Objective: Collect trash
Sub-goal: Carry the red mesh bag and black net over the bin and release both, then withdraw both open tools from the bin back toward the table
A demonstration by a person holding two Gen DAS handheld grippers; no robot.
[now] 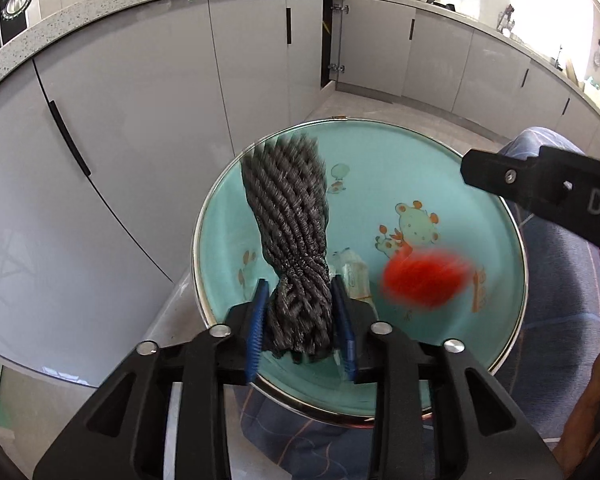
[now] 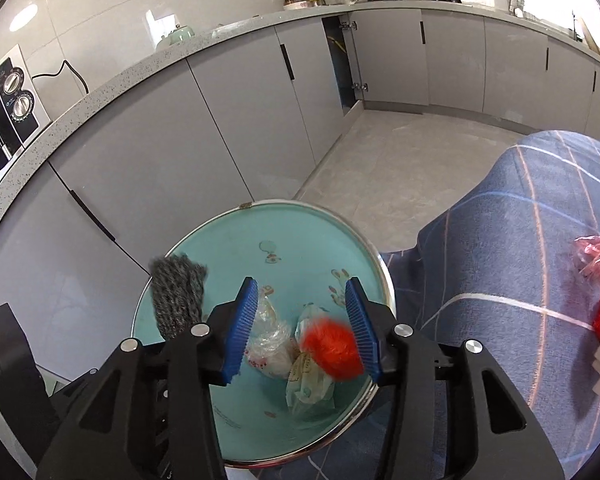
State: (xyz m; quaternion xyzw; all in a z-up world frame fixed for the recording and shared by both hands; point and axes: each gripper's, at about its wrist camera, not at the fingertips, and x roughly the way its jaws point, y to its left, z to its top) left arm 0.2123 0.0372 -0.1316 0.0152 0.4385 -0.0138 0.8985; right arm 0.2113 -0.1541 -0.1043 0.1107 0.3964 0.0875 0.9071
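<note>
Grey twisted-yarn bundle (image 1: 290, 236) lies between the left gripper (image 1: 300, 320) pads, jaws narrowly parted, bundle brushing both pads; firm hold doubtful. It hangs over the round teal metal-rimmed bin (image 1: 512, 240), at 10 o'clock inside. Blurred red fluffy ball (image 2: 332, 348) sits between the wide-open right gripper (image 2: 306, 328) pads, unpinched, above crumpled clear wrappers (image 2: 270, 344) at 6 o'clock. Judgement: spread both fully, centred over bin, before lifting away.

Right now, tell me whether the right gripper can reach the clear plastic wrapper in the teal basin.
Probably yes: the right gripper hangs open over the clear plastic wrapper in the basin, nothing between them; the red fluffy ball beside it might crowd one finger.
</note>
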